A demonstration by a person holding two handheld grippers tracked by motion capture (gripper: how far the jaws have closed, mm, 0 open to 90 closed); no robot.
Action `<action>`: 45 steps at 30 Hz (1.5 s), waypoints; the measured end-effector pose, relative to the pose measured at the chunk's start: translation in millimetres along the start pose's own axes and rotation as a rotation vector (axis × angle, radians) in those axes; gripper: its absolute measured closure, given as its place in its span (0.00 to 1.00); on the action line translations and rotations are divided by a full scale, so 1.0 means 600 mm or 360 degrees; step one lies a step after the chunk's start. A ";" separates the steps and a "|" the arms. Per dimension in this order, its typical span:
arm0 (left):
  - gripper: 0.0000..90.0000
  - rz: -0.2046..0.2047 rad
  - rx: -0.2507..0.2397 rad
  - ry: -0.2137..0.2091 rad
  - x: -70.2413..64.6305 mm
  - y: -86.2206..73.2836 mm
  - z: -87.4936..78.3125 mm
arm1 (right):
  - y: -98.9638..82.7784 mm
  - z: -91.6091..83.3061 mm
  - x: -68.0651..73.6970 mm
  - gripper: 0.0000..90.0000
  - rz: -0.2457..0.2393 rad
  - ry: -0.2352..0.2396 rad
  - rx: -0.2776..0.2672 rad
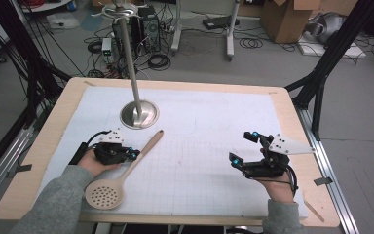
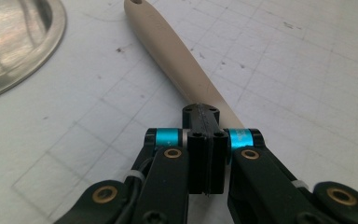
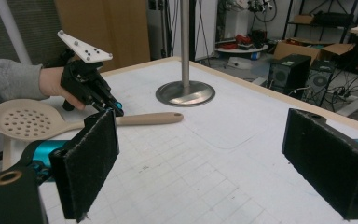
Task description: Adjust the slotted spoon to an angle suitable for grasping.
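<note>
Left tool [image 1: 132, 154] jaws pressed together, tips at handle of slotted spoon [image 1: 121, 177], no grip visible. Spoon flat on tabletop [image 1: 199, 126], near left, bowl nearest person. Right tool [image 1: 246, 148] jaws wide, empty, near right. Metal stand [image 1: 139, 114] far left.

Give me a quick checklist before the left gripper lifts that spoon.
1. Left gripper shut: ok, jaws together at the spoon handle.
2. Handle actually clamped: cannot tell, the jaws hide the contact.
3. Spoon flat on the mat: ok.
4. Right gripper out of the way: ok, open and apart from the spoon.
5. Stand clear of the handle tip: ok, close beside it but not touching.
</note>
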State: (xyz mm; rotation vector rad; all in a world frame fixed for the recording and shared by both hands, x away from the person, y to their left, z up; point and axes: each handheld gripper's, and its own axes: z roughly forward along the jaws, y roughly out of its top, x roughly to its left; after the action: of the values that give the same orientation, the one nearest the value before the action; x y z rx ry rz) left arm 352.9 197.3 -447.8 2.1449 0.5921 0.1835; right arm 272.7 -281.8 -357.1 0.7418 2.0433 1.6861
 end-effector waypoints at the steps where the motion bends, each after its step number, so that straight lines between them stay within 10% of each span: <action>1: 1.00 0.0008 0.0003 -0.0011 -0.001 0.001 0.001 | 0.000 -0.001 0.000 0.11 0.0003 0.0003 0.0001; 18: 1.00 -0.0013 -0.0044 0.0022 -0.049 0.024 -0.046 | -0.003 0.002 -0.001 0.11 0.0008 0.0008 0.0006; 45: 1.00 0.0097 0.0353 0.0017 -0.088 0.032 -0.031 | 0.002 0.003 0.004 0.11 0.0008 0.0025 0.0009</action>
State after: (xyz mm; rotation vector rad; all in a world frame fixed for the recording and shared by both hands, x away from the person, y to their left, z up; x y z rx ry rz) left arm 306.8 176.2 -416.9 2.3792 0.5764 0.1694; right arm 272.0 -278.6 -356.4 0.7384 2.0593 1.6943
